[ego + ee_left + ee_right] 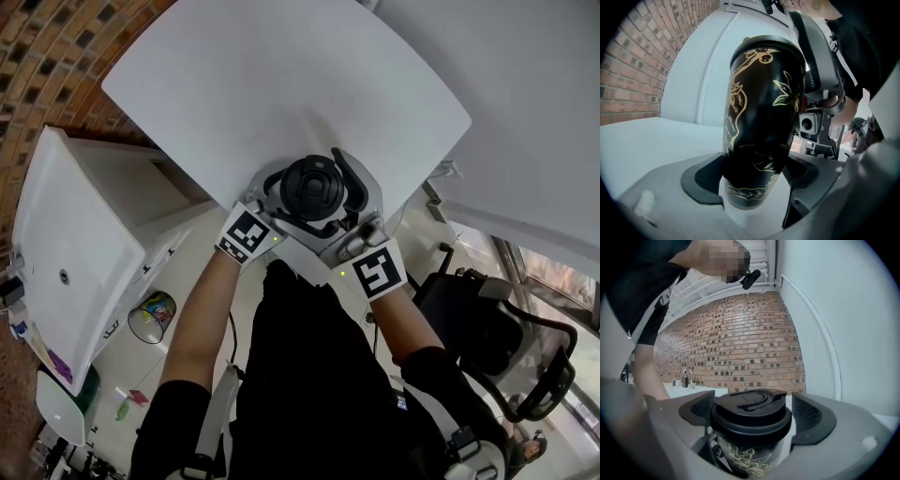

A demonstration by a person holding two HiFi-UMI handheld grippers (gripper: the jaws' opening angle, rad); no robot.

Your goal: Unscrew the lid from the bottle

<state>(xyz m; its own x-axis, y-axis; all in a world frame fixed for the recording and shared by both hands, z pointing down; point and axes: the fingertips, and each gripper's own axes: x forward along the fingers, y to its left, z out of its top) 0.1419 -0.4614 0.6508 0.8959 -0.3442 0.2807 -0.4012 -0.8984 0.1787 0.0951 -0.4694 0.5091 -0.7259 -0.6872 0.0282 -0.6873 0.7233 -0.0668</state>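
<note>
- The room: a brick wall point(740, 343) stands behind the work. In the head view a white cabinet point(84, 244) is at 9 o'clock of the person, and a dark chair point(506, 347) at 4 o'clock.
- The white table point(281, 84) is bare, and the work goes on at its near edge, at 6 o'clock.
- The bottle point(761, 117), black with gold drawing, is held there, leaning slightly. Whether its base rests on the table cannot be told.
- The left gripper point(753, 174) comes in from 8 o'clock. Its pads are clamped on the bottle's lower body, likely to keep it from turning.
- The right gripper point(754, 414) comes in from 5 o'clock and lies level. Its jaws stand wide around the cap with a gap at one side, probably ready to close and twist.
- The black lid point(751, 404) is still seated on the bottle.
</note>
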